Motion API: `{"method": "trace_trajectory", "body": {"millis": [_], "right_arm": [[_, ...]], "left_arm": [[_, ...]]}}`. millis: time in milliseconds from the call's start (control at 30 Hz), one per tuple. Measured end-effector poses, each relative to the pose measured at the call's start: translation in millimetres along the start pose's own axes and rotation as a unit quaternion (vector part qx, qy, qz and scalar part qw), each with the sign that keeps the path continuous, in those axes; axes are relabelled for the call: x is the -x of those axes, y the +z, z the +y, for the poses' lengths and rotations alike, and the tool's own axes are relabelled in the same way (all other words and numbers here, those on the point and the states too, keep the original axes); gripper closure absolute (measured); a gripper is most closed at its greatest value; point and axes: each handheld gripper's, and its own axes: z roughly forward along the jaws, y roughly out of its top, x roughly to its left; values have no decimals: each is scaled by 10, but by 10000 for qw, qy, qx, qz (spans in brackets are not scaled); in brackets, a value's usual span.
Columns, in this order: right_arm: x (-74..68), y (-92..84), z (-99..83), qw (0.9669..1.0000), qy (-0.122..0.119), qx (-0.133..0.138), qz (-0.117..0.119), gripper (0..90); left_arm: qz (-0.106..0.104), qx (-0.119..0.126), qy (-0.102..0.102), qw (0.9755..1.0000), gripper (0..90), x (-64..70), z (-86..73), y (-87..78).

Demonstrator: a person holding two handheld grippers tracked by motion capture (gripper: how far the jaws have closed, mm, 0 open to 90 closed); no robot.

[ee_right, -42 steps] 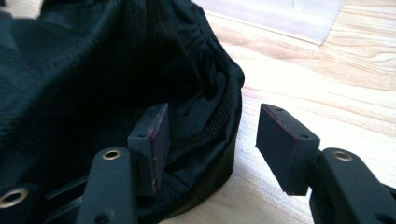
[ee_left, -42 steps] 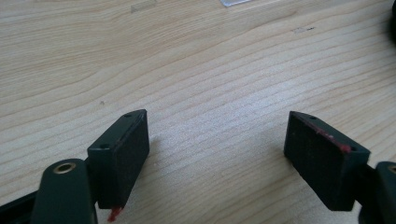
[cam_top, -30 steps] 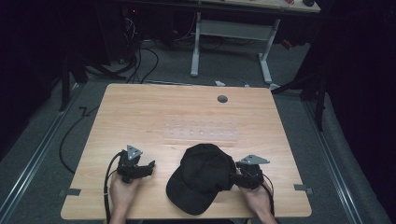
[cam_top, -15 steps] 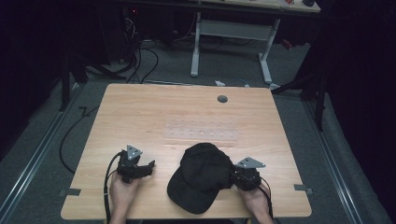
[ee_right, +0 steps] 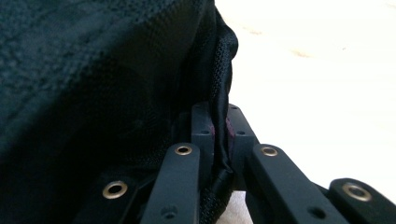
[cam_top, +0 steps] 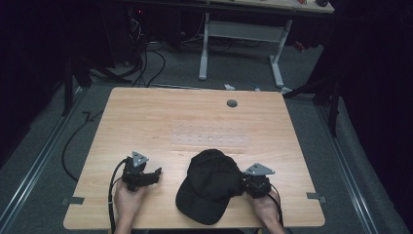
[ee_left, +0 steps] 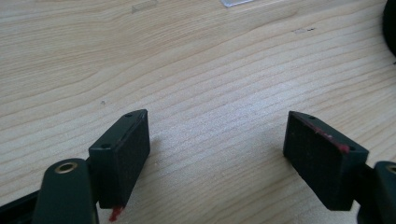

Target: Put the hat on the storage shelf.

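The right gripper (cam_top: 245, 183) has just been closing, and its fingers (ee_right: 201, 133) now pinch the back edge of the black cap (cam_top: 212, 185), which lies on the near middle of the tabletop (cam_top: 146, 112). The grasp looks made; lifting or dragging the cap probably comes next, without the fabric slipping. The left gripper (ee_left: 217, 149) hangs nearby, fingers spread over bare wood. Farther off lie a clear plastic strip (cam_top: 209, 136) and a grey round cap (cam_top: 232, 103), neither in the way.

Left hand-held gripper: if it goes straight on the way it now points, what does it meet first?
Probably the black cap: the left hand-held gripper, jaws open, points across bare table toward it, though depth is unclear.
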Motion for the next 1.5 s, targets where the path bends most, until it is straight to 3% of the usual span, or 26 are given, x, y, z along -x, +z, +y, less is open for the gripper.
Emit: {"method": "trace_trajectory", "body": {"millis": [267, 500, 833, 967, 1367, 1400, 1500], "right_arm": [[60, -102, 99, 9994, -27, 316, 108, 857], [158, -228, 281, 9977, -2, 592, 339, 859], [189, -342, 477, 9954, -218, 810, 472, 860], [239, -389, 555, 9925, -123, 927, 790, 860], [300, -567, 785, 9869, -326, 1186, 1047, 862], [316, -600, 833, 9839, -284, 1295, 1195, 862], [316, -644, 893, 9827, -349, 1357, 1208, 862]], "left_arm": [[2, -1, 2, 10000, 231, 0, 0, 0], [0, -3, 2, 10000, 231, -1, 0, 0], [4, 0, 19, 10000, 229, 0, -2, 1], [17, 10, 18, 10000, 229, 6, -4, 5], [-48, -80, 54, 9999, 187, 28, -17, 2], [-79, -122, 70, 9999, 176, 35, -19, -3], [-158, -195, 95, 9996, 165, 48, -24, -13]]}}
